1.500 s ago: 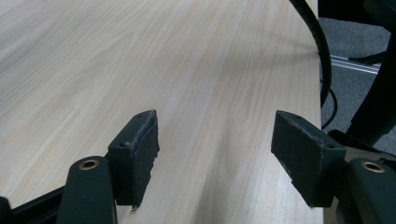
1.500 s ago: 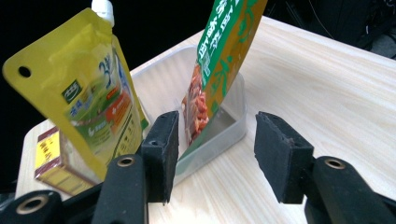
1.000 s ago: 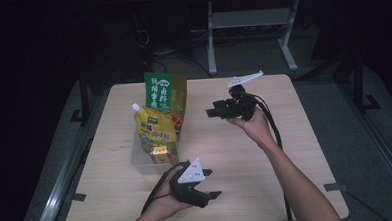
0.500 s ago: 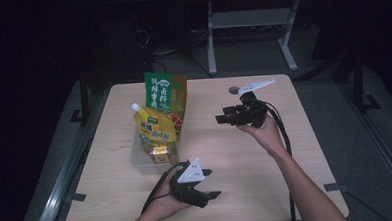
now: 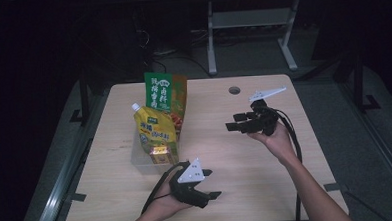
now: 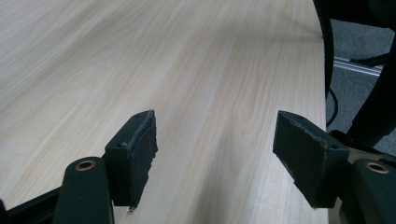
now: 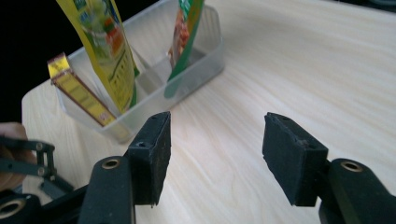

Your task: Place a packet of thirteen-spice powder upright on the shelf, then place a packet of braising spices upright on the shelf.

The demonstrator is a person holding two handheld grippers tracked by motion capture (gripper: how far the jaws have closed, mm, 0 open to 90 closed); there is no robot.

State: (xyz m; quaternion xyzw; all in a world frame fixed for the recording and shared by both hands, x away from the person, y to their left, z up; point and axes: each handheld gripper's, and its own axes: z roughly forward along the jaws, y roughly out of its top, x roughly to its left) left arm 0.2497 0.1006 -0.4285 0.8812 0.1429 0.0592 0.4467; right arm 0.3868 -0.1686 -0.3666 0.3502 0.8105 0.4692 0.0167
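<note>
A clear plastic bin (image 5: 142,162) is seen standing on the left half of the table (image 5: 267,187), and 3 packets are kept upright in it, presumably so that each can be gripped by its top edge: a green pouch (image 5: 164,96) at the far end, a yellow spouted pouch (image 5: 153,127) in the middle and a small yellow-red packet (image 5: 162,153) nearest the person. The right tool (image 5: 237,122) is held above the table to the right of the bin, well apart from it and aimed at it; its jaws stand apart with nothing between them and have just been opening. The left tool (image 5: 210,186) is rested low at the near edge, just beside the bin's near end, jaws wide apart and empty over bare wood.
</note>
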